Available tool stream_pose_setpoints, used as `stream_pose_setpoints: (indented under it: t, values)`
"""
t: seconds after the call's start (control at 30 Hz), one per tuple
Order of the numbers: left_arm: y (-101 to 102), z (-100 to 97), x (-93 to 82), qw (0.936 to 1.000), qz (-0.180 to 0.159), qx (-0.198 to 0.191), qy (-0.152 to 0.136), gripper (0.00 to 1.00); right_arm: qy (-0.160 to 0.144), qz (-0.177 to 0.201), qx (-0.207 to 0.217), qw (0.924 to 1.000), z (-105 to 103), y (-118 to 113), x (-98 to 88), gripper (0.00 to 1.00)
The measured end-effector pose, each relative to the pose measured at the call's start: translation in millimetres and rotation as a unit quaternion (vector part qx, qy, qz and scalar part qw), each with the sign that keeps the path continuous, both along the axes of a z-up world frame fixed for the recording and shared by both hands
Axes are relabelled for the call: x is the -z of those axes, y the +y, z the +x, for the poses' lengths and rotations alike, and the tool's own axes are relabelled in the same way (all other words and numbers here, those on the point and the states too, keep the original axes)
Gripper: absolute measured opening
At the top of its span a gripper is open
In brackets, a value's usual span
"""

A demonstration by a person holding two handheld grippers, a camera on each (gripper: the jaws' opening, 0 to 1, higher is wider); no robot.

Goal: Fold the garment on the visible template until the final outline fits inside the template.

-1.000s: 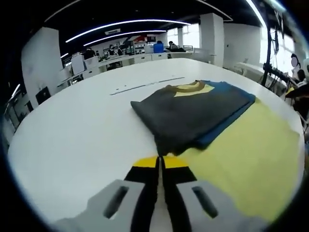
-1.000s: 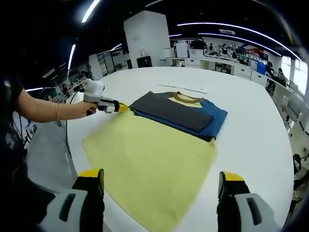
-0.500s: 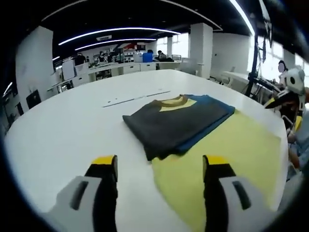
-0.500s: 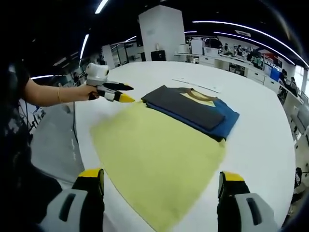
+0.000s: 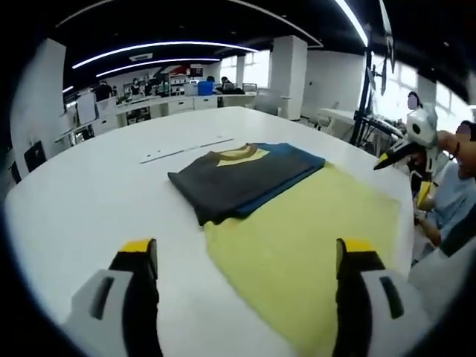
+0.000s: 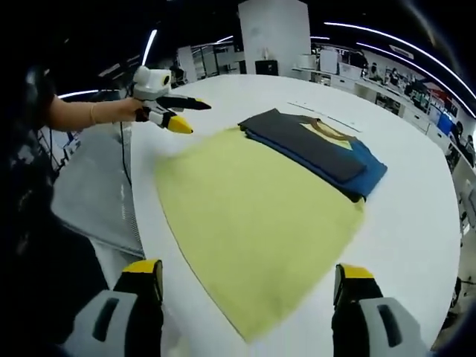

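Yellow template (image 6: 253,223): spread near table (image 6: 416,216) edge. Folded T-shirt (image 6: 316,149): across its far edge, partly overhanging. Left gripper (image 5: 245,297), right gripper (image 6: 245,312): spread, empty. You should drag the shirt fully inside.

The garment (image 6: 316,145) is soft matt cloth, dark grey over blue with a mustard collar band, folded smooth and flat. The template (image 6: 253,216) beneath it is a pale yellow sheet, matt and even, cloth-like or paper; which cannot be told. The worktop (image 5: 97,193) is smooth white with a faint sheen. The grippers' fingers (image 6: 141,294) look like black and yellow plastic on matt grey bodies.
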State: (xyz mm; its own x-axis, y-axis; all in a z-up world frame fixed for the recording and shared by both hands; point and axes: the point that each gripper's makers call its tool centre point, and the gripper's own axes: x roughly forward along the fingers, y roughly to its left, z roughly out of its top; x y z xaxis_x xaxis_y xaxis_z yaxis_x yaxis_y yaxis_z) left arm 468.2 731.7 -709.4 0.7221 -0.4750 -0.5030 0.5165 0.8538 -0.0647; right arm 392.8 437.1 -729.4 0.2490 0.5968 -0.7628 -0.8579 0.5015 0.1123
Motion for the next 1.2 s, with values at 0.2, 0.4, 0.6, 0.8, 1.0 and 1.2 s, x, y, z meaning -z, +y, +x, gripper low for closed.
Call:
stream_pose_setpoints:
  t: [0.2, 0.4, 0.6, 0.8, 1.0, 1.2]
  values:
    - [-10, -24.8, 1.7, 0.9993, -0.002, 0.033, 0.014, 0.99, 0.004, -0.015, -0.014, 0.9998, -8, -6, 8.7, 0.9]
    - [-19, -46.7, 4.7, 0.9978, 0.005, 0.061, 0.024, 0.92, -0.001, -0.023, -0.031, 0.9992, -16, -6, 15.5, 0.83]
    - [-25, -71.0, 16.9, 0.9942, 0.019, 0.094, 0.048, 0.8, 0.001, -0.022, -0.035, 0.9992, -22, -7, 21.6, 0.74]
    - [-25, -89.7, 30.9, 0.9906, 0.046, 0.109, 0.068, 0.73, 0.002, -0.024, -0.039, 0.9989, -27, -6, 27.9, 0.64]
    - [-30, -106.7, 38.8, 0.9869, 0.053, 0.127, 0.084, 0.66, 0.0, -0.045, -0.05, 0.9977, -29, -10, 34.0, 0.62]
    - [-30, -116.6, 48.1, 0.9832, 0.07, 0.139, 0.096, 0.61, 0.001, -0.055, -0.052, 0.9971, -30, -14, 36.6, 0.58]
